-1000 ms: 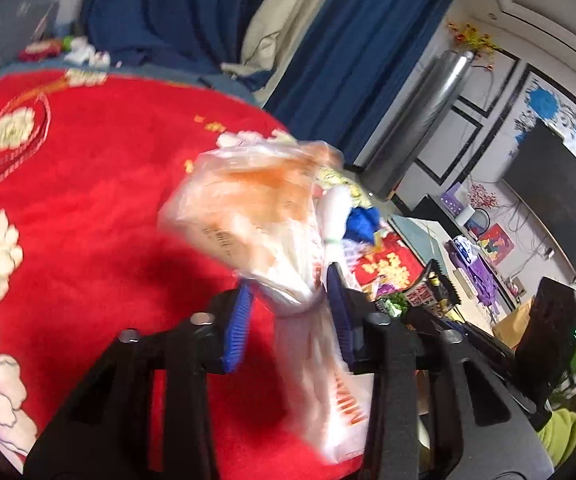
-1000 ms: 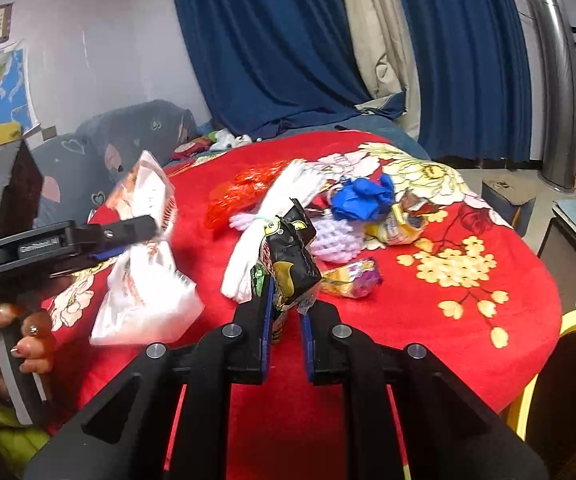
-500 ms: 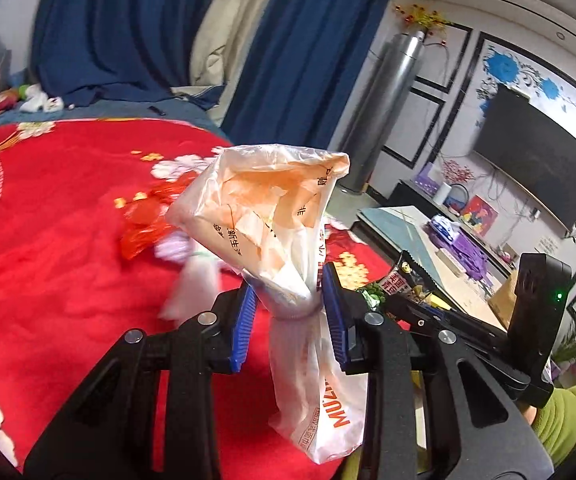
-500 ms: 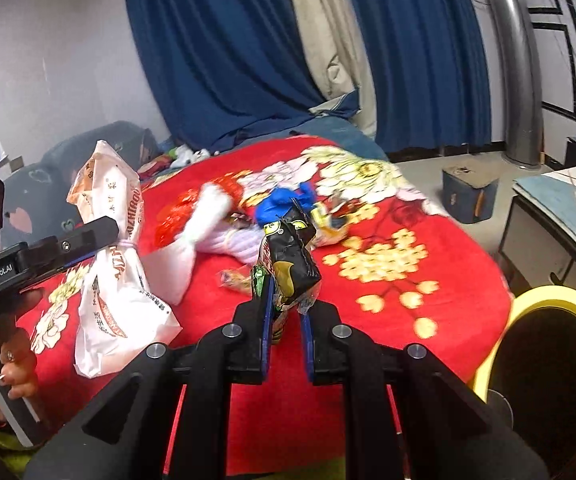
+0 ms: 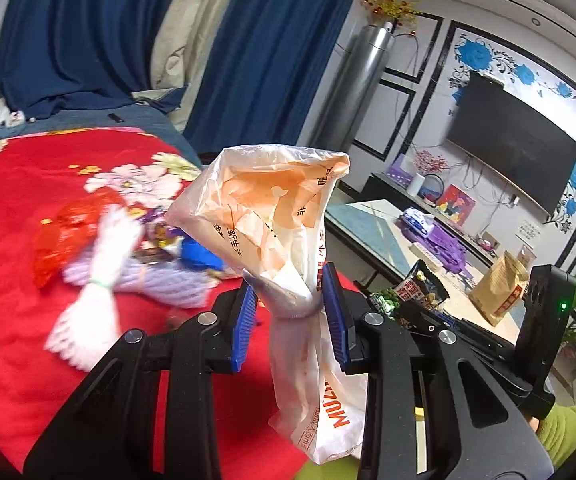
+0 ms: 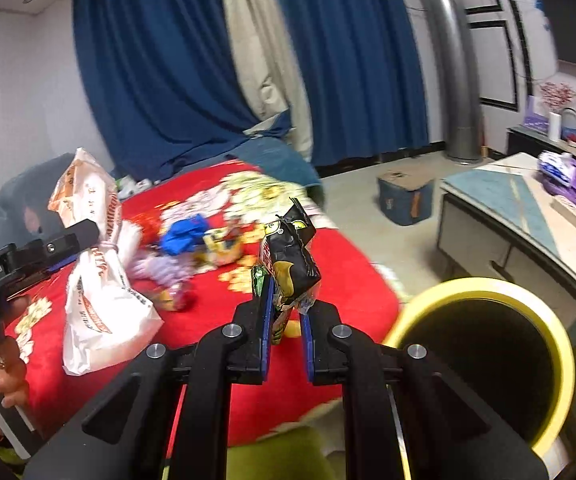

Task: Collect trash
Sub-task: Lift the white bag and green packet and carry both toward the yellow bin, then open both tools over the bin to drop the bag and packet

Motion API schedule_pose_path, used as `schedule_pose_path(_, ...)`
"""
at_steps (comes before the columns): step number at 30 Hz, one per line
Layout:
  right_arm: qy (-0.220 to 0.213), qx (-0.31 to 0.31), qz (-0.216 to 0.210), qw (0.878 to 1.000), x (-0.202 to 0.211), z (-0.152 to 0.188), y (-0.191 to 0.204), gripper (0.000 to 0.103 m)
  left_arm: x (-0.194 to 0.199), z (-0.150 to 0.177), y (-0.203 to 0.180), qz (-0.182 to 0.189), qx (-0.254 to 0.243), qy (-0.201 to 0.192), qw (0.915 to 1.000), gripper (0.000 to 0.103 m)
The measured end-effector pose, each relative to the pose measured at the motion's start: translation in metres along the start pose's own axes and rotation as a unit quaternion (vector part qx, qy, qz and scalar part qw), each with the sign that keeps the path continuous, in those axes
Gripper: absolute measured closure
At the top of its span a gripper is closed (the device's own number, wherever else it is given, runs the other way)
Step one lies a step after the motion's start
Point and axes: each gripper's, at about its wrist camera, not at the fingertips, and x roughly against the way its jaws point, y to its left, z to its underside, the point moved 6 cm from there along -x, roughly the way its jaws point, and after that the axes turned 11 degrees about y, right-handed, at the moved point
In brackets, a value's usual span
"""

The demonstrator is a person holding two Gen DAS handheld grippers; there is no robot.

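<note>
Both tools are clamped on trash. In the left wrist view, the left gripper [image 5: 290, 316] is narrowed onto the twisted neck of a white and orange plastic bag [image 5: 275, 216]; the blue pads [image 5: 243, 320] are pressed against that neck from either side. The bag's long axis is held roughly upright: its open, crumpled mouth is pointed up and away from the camera, while its printed lower part is hung below the jaws.

In the right wrist view, the right gripper [image 6: 285, 320] is nearly closed on a black and yellow snack wrapper [image 6: 290, 256], which is stood upright between the pads with its torn top pointed upward. Just to the right and slightly lower, the yellow rim of a dark trash bin [image 6: 488, 286] is seen, mouth open toward the camera.

Beyond both tools, a round table under a red flowered cloth [image 6: 328, 272] is seen, with more litter on it: a white mesh sleeve [image 5: 99, 272], a red wrapper [image 5: 67, 232] and a blue crumpled piece [image 6: 183, 234]. Farther back, blue curtains [image 6: 159, 64] are hung.
</note>
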Motion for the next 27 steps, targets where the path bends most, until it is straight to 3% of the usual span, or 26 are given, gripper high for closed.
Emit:
schedule_pose_path(15, -0.007, -0.091, 0.082, 0.992, 0.028, 0.023, -0.092, 0.091, -0.046, -0.006, -0.062, 0.035, -0.049, 0.012, 0.9981, 0.078)
schedule_pose_path(27, 0.006, -0.159, 0.132, 0.978, 0.035, 0.055, -0.151, 0.091, -0.084, -0.002, -0.106, 0.050, -0.067, 0.023, 0.9962, 0.077)
